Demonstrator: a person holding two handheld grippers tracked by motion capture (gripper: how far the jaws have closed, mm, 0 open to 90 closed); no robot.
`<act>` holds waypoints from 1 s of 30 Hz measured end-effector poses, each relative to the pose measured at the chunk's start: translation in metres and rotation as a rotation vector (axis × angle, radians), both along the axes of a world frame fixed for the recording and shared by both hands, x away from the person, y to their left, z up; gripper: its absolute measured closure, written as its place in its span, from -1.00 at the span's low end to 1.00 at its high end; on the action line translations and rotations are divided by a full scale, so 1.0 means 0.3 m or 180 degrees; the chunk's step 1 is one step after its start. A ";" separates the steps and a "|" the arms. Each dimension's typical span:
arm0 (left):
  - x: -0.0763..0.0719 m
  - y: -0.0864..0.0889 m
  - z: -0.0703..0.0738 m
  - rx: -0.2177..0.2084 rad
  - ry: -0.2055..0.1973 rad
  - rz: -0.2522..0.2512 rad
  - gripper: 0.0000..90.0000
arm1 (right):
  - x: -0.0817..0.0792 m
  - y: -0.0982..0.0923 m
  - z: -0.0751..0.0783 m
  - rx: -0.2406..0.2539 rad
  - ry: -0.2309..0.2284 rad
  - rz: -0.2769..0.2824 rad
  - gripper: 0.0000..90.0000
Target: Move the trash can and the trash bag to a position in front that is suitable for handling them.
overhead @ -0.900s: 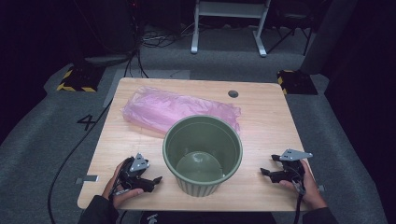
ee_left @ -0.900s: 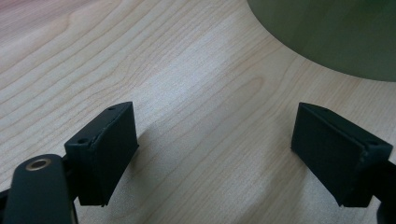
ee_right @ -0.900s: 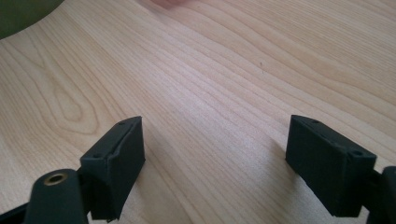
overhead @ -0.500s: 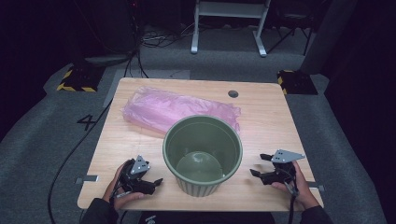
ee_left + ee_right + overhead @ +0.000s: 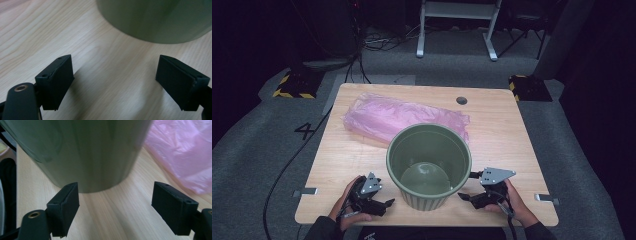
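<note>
A green ribbed bucket (image 5: 428, 165) stands upright and empty near the front middle of the wooden table (image 5: 512, 145). A crumpled pink plastic bag (image 5: 402, 117) lies flat behind it, touching its far side. My left gripper (image 5: 384, 206) rests low on the table left of the bucket's base, open, jaws aimed at it. In the left gripper view the bucket (image 5: 155, 20) is just beyond the gripper (image 5: 115, 75), with bare wood between the jaws. My right gripper (image 5: 466, 186) is open close to the bucket's right side. In the right gripper view the gripper (image 5: 115, 205) faces the bucket wall (image 5: 82, 152), with the bag (image 5: 182, 152) to the right.
A dark round cable hole (image 5: 461, 100) sits near the table's far edge. Bare wood lies right of the bucket. On the grey floor are a cable (image 5: 292, 160), two yellow-and-black striped blocks (image 5: 292, 86), and a white stand (image 5: 457, 25) at the back.
My right gripper has moved left, closer to the bucket's side. My left gripper has edged slightly towards the bucket. The bucket and bag have stayed put.
</note>
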State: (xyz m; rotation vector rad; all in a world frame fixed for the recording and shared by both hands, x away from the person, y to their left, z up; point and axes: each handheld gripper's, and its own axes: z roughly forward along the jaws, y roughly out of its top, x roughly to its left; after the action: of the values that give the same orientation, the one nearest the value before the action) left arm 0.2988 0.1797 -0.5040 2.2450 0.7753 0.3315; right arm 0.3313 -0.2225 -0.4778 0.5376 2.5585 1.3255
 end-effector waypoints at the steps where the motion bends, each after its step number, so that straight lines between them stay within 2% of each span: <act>1: -0.002 -0.009 0.001 0.0005 0.0001 -0.0025 -0.69 | -0.001 0.007 -0.001 0.0007 0.0009 0.0018 -0.51; 7: 0.005 -0.040 -0.001 -0.0006 0.0018 -0.0049 -0.73 | 0.002 0.052 -0.005 0.0020 0.0012 0.0122 -0.52; 12: 0.018 -0.062 -0.001 0.0008 0.0030 -0.0062 -0.77 | 0.004 0.102 -0.019 -0.0058 0.0026 0.0246 -0.50; 18: 0.030 -0.066 -0.001 0.0018 0.0034 -0.0082 -0.79 | 0.022 0.131 -0.021 -0.0065 0.0017 0.0244 -0.43; 22: 0.045 -0.066 -0.001 0.0020 0.0033 -0.0022 -0.79 | 0.041 0.145 -0.019 -0.0057 -0.0014 0.0194 -0.30; 30: 0.083 -0.061 0.000 0.0016 0.0035 0.0055 -0.79 | 0.091 0.158 -0.008 -0.0056 -0.0043 0.0210 -0.23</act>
State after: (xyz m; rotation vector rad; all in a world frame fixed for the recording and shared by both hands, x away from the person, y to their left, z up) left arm 0.3238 0.1614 -0.5041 2.2477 0.8008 0.3301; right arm 0.3587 -0.1750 -0.4802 0.4433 2.5956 1.3215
